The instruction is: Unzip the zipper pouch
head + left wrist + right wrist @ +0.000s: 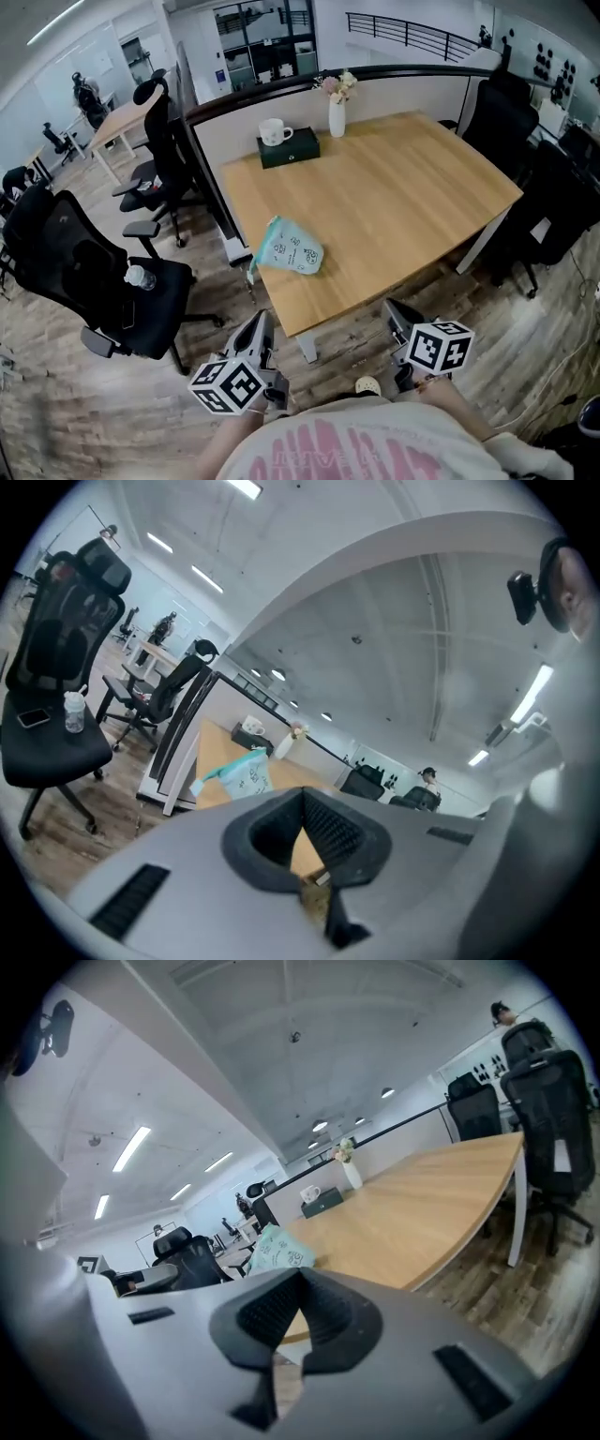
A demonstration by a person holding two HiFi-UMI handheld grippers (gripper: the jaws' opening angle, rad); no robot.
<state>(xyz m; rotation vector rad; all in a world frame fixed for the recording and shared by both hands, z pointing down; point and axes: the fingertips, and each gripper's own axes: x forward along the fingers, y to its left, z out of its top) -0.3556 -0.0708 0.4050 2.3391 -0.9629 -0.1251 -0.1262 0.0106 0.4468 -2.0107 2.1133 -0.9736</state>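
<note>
The zipper pouch [291, 247] is pale teal with small printed figures. It lies flat near the front left edge of the wooden table [403, 197]. Both grippers hang below that edge, close to the person's body and well short of the pouch. My left gripper [262, 326] is shut with nothing in it, and my right gripper [394, 311] is shut and empty too. In the left gripper view the pouch [239, 775] shows beyond the closed left gripper [304, 793]. The right gripper view has the pouch [278, 1249] past the closed right gripper [300, 1275].
A dark green box [291, 150] with a white mug [274, 131] and a white vase of flowers [337, 114] stand at the table's far edge. A black office chair [94, 281] carrying a bottle [141, 277] is at the left. More black chairs [553, 206] stand at the right.
</note>
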